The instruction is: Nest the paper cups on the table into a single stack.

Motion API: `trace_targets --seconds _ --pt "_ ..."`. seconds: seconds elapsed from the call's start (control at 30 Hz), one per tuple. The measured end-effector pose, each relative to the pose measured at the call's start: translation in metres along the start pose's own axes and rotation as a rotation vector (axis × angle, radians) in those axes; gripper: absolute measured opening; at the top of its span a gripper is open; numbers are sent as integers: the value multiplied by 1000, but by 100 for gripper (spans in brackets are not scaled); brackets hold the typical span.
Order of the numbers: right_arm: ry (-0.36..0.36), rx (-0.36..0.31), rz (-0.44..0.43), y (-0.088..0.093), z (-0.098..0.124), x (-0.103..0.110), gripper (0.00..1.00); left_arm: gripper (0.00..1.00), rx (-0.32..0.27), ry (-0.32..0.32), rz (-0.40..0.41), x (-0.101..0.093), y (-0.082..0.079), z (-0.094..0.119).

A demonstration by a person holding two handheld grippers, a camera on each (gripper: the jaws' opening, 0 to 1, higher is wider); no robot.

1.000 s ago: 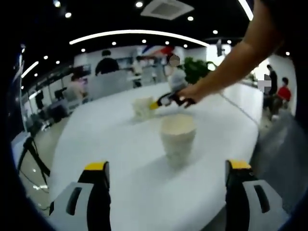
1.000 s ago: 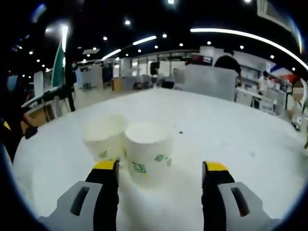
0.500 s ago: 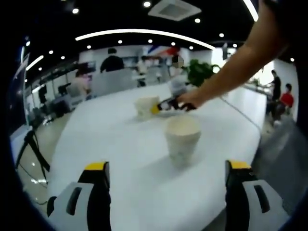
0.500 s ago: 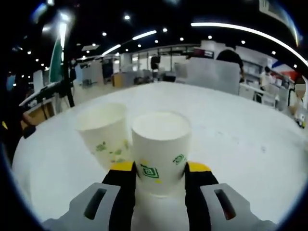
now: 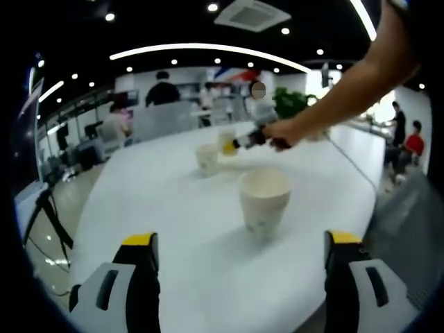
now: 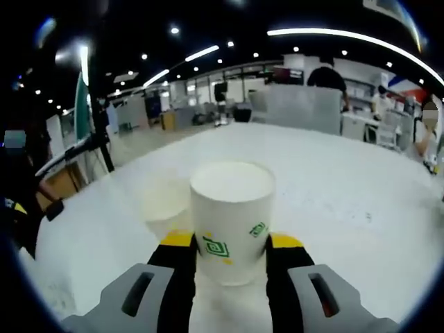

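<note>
Right gripper [image 6: 232,244] clamps an upright paper cup [image 6: 232,218], mouth up; left gripper [image 5: 241,260] gapes.

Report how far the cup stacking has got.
Nothing is nested yet. In hand: the right gripper is shut on one paper cup. Left: a second cup stands beside it, and a third cup stands ahead of the open left gripper.

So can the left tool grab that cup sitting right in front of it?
Probably yes. The left tool is open, and the near cup stands upright on the white table straight ahead with bare table between them. The other cup is farther off.
</note>
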State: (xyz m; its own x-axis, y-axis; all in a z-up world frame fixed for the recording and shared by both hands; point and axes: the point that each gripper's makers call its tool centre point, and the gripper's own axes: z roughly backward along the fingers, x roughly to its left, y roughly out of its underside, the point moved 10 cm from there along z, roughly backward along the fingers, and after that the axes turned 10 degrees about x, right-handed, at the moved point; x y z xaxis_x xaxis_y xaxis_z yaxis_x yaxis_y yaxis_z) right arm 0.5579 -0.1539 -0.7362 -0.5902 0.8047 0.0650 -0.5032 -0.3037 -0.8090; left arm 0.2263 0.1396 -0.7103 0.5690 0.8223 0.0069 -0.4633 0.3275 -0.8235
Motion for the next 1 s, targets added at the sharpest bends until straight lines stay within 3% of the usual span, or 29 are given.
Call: trace_targets --seconds 0.53,0.77,1.0 --pt "18 -45 37 -44 75 14 36 99 -5 19 -57 -6 -2 1" --pt "-18 29 42 -33 101 35 36 99 -30 21 -76 -7 -4 3" --pt "-54 22 59 -20 128 68 36 99 -40 27 -73 -7 -4 4"
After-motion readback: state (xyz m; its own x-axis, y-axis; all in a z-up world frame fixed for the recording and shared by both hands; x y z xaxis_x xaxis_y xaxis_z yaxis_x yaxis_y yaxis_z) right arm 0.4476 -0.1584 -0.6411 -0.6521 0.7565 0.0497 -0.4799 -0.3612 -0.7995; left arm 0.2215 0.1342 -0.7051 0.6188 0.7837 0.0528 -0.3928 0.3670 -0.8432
